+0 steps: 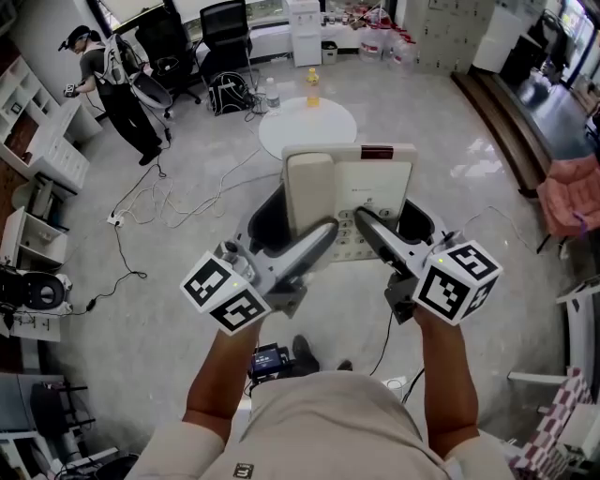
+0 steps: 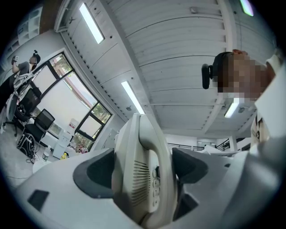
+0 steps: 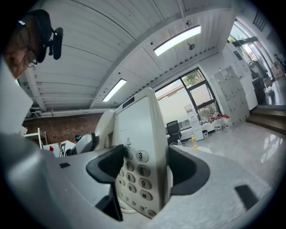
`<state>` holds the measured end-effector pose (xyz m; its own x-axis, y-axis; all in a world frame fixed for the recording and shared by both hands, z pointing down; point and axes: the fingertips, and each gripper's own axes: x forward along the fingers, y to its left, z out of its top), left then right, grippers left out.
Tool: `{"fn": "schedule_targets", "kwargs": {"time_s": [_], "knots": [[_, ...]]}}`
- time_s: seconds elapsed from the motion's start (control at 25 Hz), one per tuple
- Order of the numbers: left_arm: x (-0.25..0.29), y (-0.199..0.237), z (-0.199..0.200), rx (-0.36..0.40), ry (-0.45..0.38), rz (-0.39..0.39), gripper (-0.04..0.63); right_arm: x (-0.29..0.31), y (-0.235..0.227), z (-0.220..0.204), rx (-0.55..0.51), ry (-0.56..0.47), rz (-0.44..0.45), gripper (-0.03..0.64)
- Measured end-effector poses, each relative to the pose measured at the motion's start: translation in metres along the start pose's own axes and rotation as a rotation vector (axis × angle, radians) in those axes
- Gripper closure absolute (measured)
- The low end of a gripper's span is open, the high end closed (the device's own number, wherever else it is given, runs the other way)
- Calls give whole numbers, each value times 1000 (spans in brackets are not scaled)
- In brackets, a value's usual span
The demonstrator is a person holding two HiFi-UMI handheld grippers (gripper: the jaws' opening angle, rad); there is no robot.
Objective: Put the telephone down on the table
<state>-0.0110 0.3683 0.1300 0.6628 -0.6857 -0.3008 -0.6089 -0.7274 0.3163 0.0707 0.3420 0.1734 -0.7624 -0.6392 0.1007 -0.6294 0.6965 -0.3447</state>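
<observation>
A beige desk telephone with its handset on the left side is held up in the air between both grippers, above the floor. My left gripper is shut on the handset side; in the left gripper view its grey pads flank the telephone. My right gripper is shut on the keypad side, and the right gripper view shows the number keys of the telephone between its pads. A round white table stands just beyond the telephone, with a yellow bottle on it.
Another person stands at the far left by white shelves. Black office chairs and a backpack are behind the table. Cables trail over the floor at left. A pink chair is at right.
</observation>
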Motion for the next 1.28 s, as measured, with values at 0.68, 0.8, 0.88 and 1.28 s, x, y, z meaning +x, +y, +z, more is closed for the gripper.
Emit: {"fn": "schedule_targets", "kwargs": {"time_s": [0.68,0.8,0.88,1.28], "knots": [[-12,84,19,-35,-6,-36,212,82,2,-2,-17,10,-44,331],[-4,90,16,-37,-6,-26,212,87,-8,0,-15,17,-37,330],[5,94,12,-36,-6,-15,212,90,-19,1,-12,22,-29,330],[41,129,12,9,-12,84,212,129,-60,17,3,48,78,330]]}}
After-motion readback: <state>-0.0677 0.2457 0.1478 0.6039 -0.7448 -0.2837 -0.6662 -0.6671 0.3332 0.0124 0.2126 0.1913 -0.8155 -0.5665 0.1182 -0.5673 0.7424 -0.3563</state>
